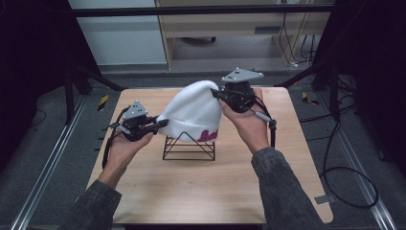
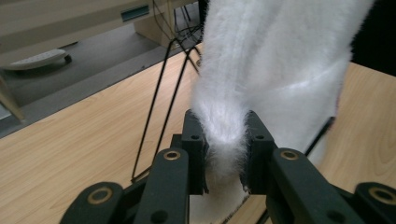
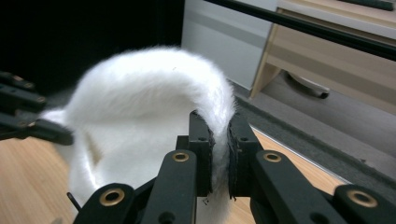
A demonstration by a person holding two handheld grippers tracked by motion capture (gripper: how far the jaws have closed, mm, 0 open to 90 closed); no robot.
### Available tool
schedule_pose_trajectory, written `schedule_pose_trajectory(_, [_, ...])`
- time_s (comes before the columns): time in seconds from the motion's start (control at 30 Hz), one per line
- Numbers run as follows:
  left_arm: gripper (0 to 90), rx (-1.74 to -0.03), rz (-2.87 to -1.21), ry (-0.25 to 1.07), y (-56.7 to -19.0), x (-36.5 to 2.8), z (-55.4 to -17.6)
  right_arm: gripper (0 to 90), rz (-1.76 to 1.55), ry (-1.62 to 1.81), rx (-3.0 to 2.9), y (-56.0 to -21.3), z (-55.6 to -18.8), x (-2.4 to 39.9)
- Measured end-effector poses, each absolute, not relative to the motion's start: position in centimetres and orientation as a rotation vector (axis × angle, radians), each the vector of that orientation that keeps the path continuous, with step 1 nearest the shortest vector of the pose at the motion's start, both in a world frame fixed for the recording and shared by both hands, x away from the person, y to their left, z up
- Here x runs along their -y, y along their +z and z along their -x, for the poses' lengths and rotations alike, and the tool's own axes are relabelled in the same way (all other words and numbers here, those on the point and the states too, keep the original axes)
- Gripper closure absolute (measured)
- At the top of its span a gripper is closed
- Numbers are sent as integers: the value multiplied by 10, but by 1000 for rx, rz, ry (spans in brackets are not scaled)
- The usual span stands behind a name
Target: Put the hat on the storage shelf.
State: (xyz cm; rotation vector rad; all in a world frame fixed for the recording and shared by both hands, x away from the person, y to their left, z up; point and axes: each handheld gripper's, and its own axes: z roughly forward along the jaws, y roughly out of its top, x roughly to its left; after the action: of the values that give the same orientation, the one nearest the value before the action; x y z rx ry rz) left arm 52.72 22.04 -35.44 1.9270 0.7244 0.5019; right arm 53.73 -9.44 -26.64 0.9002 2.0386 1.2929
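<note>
A fluffy white beanie with pink lettering on its cuff hangs over a black wire stand at the middle of the wooden table. My left gripper is shut on the beanie's lower left edge; in the left gripper view the jaws pinch a fold of the white beanie beside the stand's wires. My right gripper is shut on the beanie's top right, where the white beanie is squeezed between the jaws.
The table's edges fall to a grey floor with cables. A pale wooden cabinet stands beyond the far edge. Bare tabletop lies in front of the stand.
</note>
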Motion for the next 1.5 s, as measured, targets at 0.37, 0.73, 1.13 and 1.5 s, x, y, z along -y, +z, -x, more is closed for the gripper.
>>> schedule_pose_trajectory(0.37, [745, -749, -1964, 482, -368, -220, -530, 825, -913, 1304, -2066, -274, -531, 97])
schedule_pose_trajectory(0.73, [742, -738, -2015, 477, -392, -228, -527, 820, -859, 1287, -2181, -286, -526, 81])
schedule_pose_trajectory(1.13, [740, -748, -2016, 452, -408, -232, -524, 821, -836, 1241, -2255, -300, -521, 73])
schedule_pose_trajectory(1.5, [742, -745, -2020, 452, -412, -233, -520, 822, -821, 1246, -2269, -299, -517, 69])
